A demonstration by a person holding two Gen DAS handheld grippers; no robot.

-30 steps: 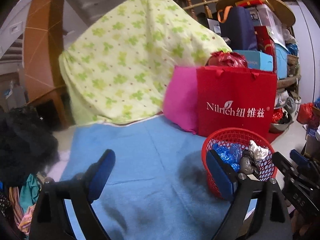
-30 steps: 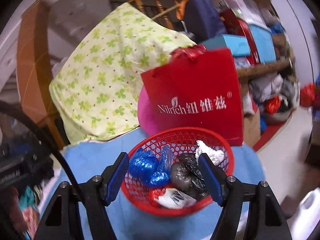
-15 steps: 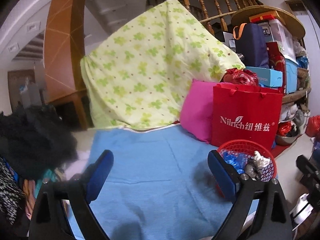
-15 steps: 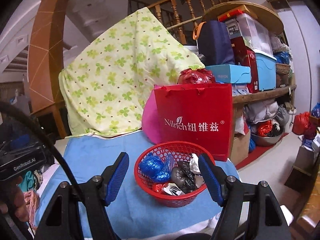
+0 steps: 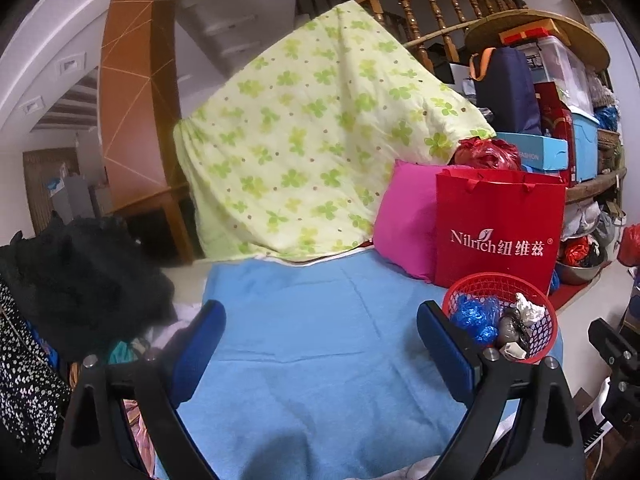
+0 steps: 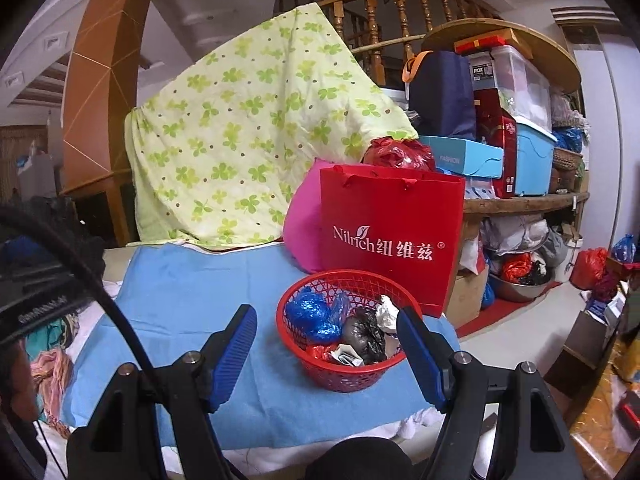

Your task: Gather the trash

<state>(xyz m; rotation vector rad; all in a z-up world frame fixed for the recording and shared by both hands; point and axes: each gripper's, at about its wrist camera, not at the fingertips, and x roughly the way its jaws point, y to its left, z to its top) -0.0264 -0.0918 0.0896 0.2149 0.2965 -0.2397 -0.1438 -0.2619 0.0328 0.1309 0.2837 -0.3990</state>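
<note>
Red basket [image 6: 344,372] stands upright, mouth facing up.

A flat light-blue terry towel [image 6: 192,300] covers the surface. On it stand a round red plastic mesh basket [image 6: 344,376] and, behind, a red paper gift bag [image 6: 388,216] beside a pink cushion [image 6: 304,224].

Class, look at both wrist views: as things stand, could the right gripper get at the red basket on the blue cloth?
Probably yes. The right gripper is open and empty, with the basket straight ahead between its fingers' line. Nothing lies on the blue cloth between them, and the red bag stands behind the basket, not in front.
</note>
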